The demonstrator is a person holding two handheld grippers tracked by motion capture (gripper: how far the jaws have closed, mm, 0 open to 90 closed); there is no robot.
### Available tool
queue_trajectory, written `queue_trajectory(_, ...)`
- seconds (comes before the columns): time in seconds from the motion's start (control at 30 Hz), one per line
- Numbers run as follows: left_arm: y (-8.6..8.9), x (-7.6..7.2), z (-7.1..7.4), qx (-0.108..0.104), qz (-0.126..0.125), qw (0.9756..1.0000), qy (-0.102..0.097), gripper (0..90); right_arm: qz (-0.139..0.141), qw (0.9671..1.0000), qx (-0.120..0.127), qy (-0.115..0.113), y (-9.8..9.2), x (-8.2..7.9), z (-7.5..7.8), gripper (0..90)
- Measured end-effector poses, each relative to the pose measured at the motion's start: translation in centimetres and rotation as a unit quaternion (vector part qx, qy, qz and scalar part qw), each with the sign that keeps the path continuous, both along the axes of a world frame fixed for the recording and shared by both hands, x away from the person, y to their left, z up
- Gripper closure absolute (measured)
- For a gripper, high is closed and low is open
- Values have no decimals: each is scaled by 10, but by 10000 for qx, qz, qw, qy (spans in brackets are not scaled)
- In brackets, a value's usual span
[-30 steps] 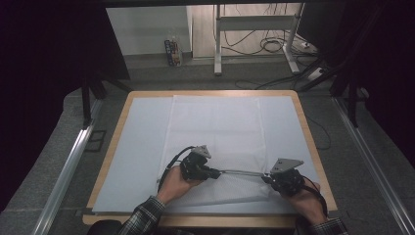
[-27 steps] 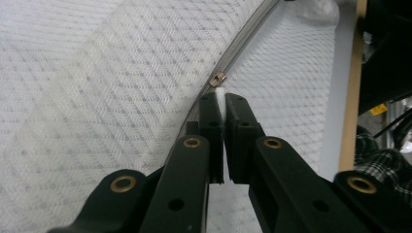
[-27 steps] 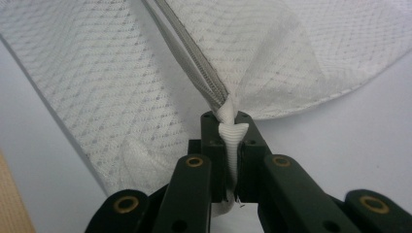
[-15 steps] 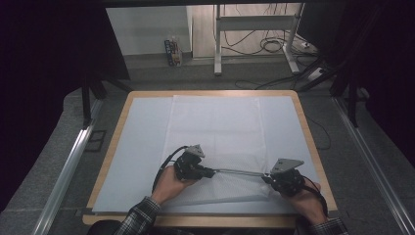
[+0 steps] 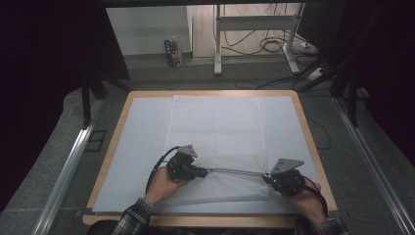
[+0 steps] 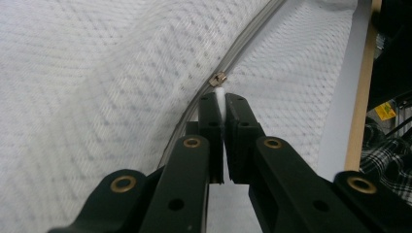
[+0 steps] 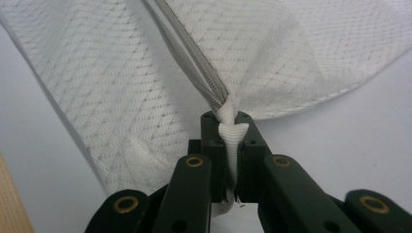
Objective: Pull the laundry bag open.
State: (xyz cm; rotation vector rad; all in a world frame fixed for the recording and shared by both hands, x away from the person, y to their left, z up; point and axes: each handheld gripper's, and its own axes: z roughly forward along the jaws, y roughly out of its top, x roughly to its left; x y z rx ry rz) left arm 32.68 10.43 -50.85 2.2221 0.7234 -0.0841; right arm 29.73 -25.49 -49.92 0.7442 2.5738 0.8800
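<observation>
Gripping the soft, light mesh bag (image 5: 215, 142) on the mat (image 5: 142, 142), our left gripper (image 6: 223, 99) pinched the zipper pull (image 6: 218, 79); the right gripper (image 7: 230, 116) clamped the zipper (image 5: 237, 171) end.

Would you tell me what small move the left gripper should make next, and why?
Probably keep drawing the pull tab leftward along the zipper. The left gripper is shut on the tab, and the right gripper pins the bag end, keeping the track taut.
</observation>
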Motion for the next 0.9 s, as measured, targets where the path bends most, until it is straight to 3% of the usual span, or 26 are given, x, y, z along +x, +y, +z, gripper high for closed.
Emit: queue_trajectory(0.9, 45, -16, -1, 22, 432, 9991, 18, 874, 8, 10000, -20, -22, 0, 1, -1, 846)
